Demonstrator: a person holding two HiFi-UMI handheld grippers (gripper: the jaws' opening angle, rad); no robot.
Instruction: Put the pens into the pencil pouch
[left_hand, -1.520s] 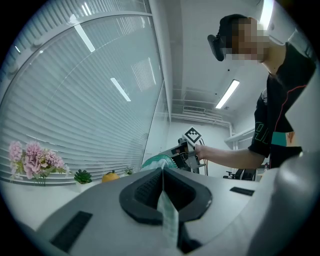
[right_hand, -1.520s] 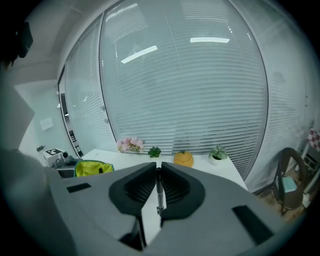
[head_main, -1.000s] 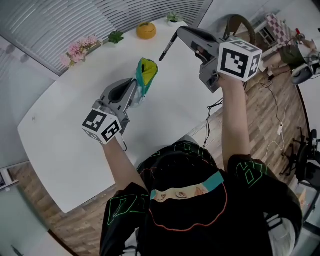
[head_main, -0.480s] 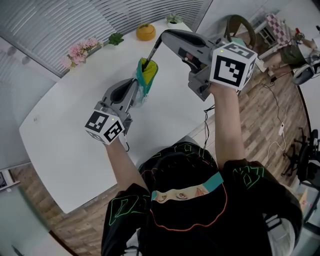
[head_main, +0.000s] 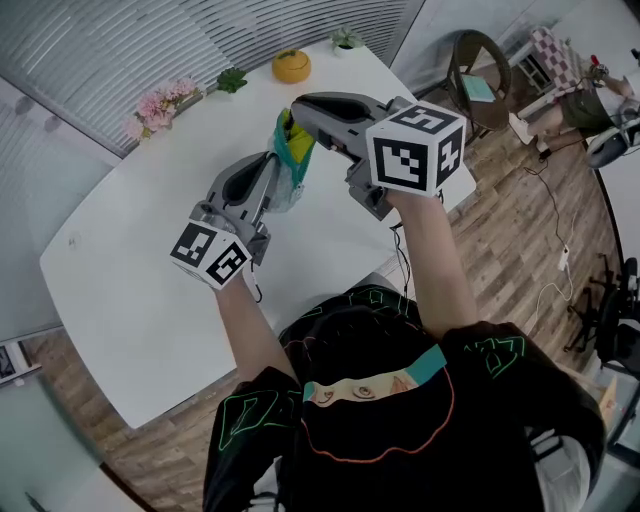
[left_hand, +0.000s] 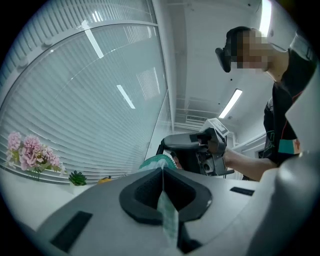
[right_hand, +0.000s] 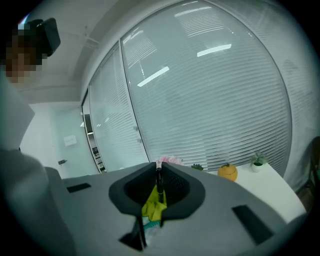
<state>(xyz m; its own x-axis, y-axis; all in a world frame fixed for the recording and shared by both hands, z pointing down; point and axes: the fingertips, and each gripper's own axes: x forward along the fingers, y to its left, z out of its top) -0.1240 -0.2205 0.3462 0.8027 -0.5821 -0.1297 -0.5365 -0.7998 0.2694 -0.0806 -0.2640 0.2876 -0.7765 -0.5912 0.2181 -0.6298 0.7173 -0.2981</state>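
Table (head_main: 120, 270): white; the work hangs over its far half.
Pencil pouch (head_main: 293, 150): teal with a yellow lining, mouth up and open, set between the two tongs.
Left tongs (left_hand: 162, 175): closed tight on the pouch's edge, propping the mouth open.
Right tongs (right_hand: 158, 175): nipped narrow on a dark pen, right at the pouch mouth; the step in hand looks like inserting it.
Pen (right_hand: 158, 186): points down at the yellow lining (how deep its tip sits I cannot tell); next, it wants lowering further, then the right tongs parting while the left holds firm.
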